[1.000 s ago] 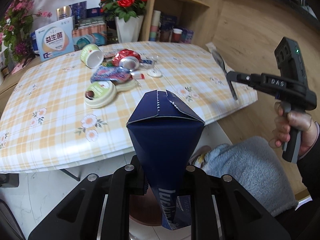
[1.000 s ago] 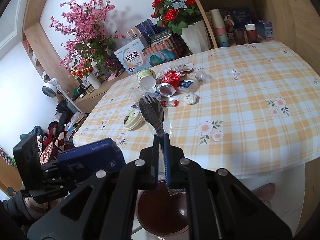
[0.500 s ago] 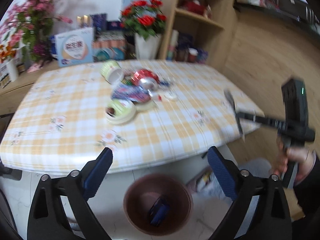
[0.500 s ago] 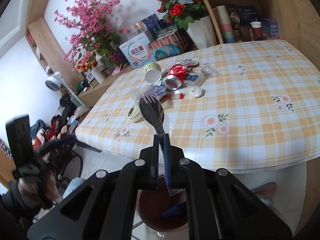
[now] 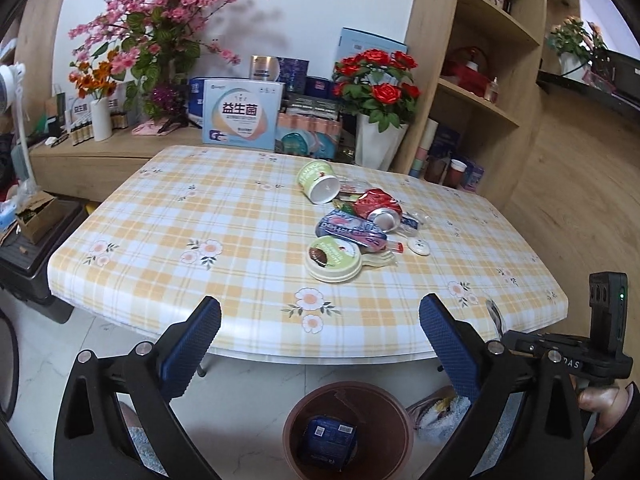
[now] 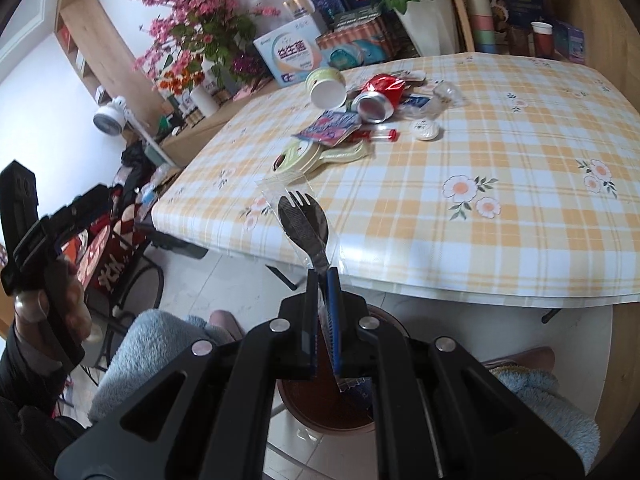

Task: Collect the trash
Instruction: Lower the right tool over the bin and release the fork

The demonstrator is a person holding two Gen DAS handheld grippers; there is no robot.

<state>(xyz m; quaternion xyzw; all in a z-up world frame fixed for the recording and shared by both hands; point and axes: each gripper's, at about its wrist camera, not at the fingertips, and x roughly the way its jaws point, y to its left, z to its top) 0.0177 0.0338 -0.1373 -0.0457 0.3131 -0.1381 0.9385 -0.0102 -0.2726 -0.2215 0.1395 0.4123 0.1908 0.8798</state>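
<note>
A brown bin [image 5: 348,428] stands on the floor below the table's front edge, with a dark blue carton [image 5: 330,438] lying inside. My left gripper [image 5: 320,344] is open and empty above the bin. My right gripper [image 6: 322,276] is shut on a wrapped black plastic spork [image 6: 302,220], held upright over the bin [image 6: 320,404]. It also shows in the left wrist view [image 5: 520,340]. On the table lie a crushed red can [image 5: 378,208], a green cup [image 5: 318,180], a purple wrapper [image 5: 350,230], a green lid [image 5: 332,258] and a white cap [image 5: 418,246].
The checked tablecloth [image 5: 200,240] covers the table. Flower vases and boxes [image 5: 240,116] stand behind it, wooden shelves [image 5: 480,80] at the right. A black stand with a cardboard box [image 5: 32,216] is at the left. My knees in blue fleece [image 6: 160,344] flank the bin.
My left gripper opened and the blue carton dropped into the bin. My left gripper then tilted up. My right gripper moved down and over the bin with the spork.
</note>
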